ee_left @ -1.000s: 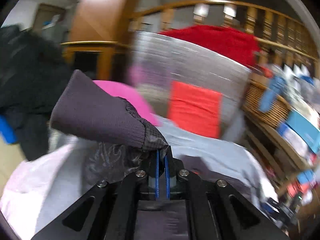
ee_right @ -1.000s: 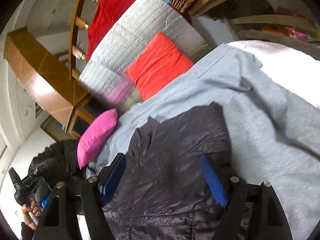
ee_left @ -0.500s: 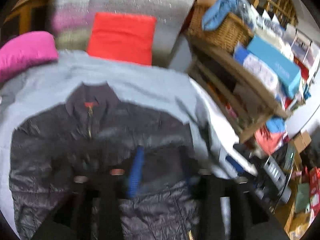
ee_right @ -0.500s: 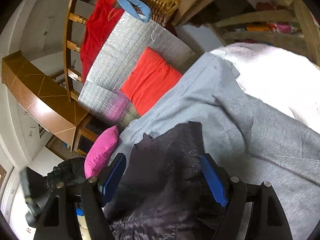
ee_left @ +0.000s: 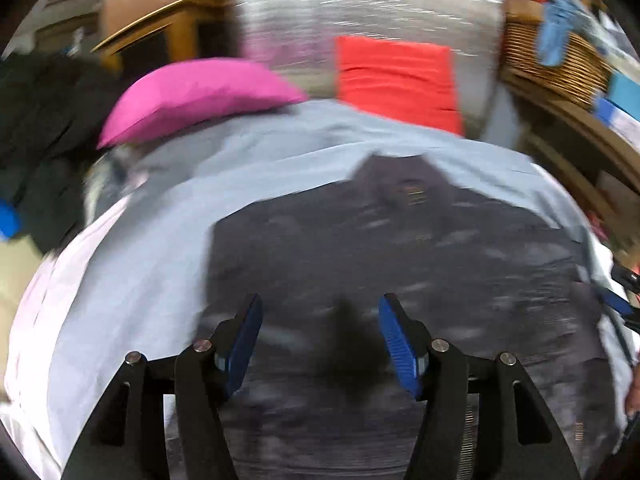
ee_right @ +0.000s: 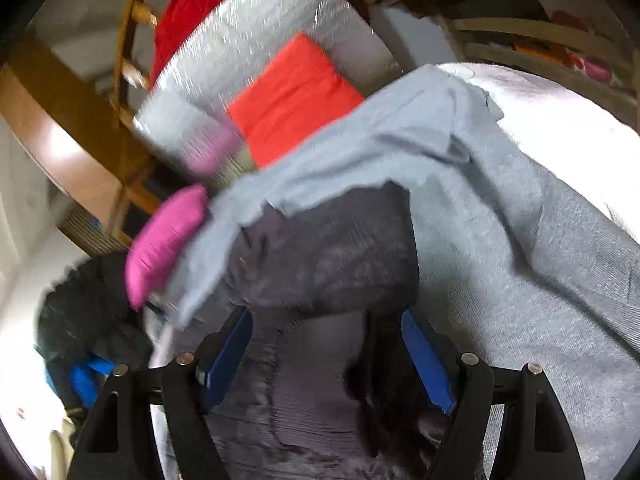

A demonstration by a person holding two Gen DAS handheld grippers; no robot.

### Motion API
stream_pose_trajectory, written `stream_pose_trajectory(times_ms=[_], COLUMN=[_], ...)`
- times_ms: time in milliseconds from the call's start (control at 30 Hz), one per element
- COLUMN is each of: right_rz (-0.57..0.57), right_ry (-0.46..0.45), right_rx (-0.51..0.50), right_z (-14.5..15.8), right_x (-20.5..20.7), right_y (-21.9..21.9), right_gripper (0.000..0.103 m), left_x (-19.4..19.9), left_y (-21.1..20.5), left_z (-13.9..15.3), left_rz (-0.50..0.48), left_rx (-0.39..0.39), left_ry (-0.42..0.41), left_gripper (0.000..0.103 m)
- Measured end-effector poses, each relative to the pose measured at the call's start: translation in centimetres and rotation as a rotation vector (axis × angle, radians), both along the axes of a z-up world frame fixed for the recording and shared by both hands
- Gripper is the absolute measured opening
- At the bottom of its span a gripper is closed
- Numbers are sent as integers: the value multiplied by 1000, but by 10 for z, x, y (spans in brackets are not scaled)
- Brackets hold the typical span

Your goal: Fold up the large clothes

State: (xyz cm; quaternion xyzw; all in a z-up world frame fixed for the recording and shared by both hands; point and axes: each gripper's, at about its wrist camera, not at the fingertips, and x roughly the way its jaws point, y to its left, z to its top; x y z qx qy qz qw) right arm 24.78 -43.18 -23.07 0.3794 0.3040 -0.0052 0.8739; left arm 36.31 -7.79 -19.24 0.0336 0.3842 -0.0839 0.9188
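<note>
A grey sheet [ee_left: 140, 280] covers the work surface. The dark jacket [ee_left: 400, 248] lies directly ahead of the left gripper [ee_left: 320, 336] and right gripper [ee_right: 326, 354], both spread wide and holding nothing. The jacket appears light, soft and slippery; grasp a ribbed cuff or hem.

Jacket [ee_left: 400, 248] is dark, faintly glossy quilted cloth; sheet [ee_right: 540, 240] is matt grey knit; board [ee_left: 360, 8] shiny foil; basket [ee_left: 560, 68] woven wicker.

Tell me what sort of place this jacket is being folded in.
Probably a lived-in bedroom or spare room at home. The dark jacket lies on a grey sheet with a pink pillow and a red cushion behind it, and a wicker basket sits on cluttered wooden shelves.
</note>
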Motion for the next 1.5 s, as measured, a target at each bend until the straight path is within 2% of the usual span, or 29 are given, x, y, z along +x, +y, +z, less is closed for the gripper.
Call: stream_pose_trajectory(times_ms=[100,167,233,300,333,367,400,467,600,733,800,867,933,967,1033,1100,1200,1233,1300,1333,1400,1500], right_rz=[26,35,46,52,52,41,25,-3,-58,-103,-115,-129,-96,-77,-91,-90,-136,-157,-194,-209,-245,-215], right_ry=[58,85,101,114,117,119,123,114,51,-27,-10,71,198,229,213,203,133,120,93,72,0,-15], right_rx=[0,-36,-117,-217,-273,-342,-389,-455,-445,-486,-490,-486,-447,-413,-367,-318,-275,-285,-315,-324,-362,-460], right_z=[-12,-18,-20,-19,-17,-15,-13,-8,7,24,23,8,-21,-30,-26,-17,-3,1,9,12,18,28], right_x=[13,20,27,30,30,29,29,25,17,15,24,43,62,68,64,57,37,32,21,17,6,8], right_y=[9,18,32,46,54,62,65,67,60,61,58,50,38,34,28,23,15,14,14,15,24,45], right_gripper=[80,81,81,77,66,46,35,22,17,17,17,17,18,19,21,22,24,31,66,91,93,92], left_x=[9,13,17,21,22,21,21,22,16,11,17,28,32,32,30,27,22,21,19,21,25,35], left_y=[33,43,42,35,29,26,22,23,30,27,24,20,14,12,12,17,23,23,24,24,24,24], left_z=[-20,-31,-44,-59,-63,-63,-63,-63,-54,-40,-44,-61,-70,-70,-65,-61,-50,-47,-41,-42,-47,-68], left_rz=[98,131,136,128,122,116,111,115,127,132,117,103,92,89,89,101,113,113,105,101,84,69], left_rx=[9,-14,-24,10,43,67,79,59,13,42,46,53,90,106,102,58,28,30,34,30,22,53], left_ry=[11,20,24,43,41,27,18,18,-13,-115,-91,3,31,23,15,8,-38,-54,-73,-68,-29,76], left_gripper=[62,62,62,62,62,62,62,63,63,63,64,65,66,66,66,66,66,66,68,70,71,72])
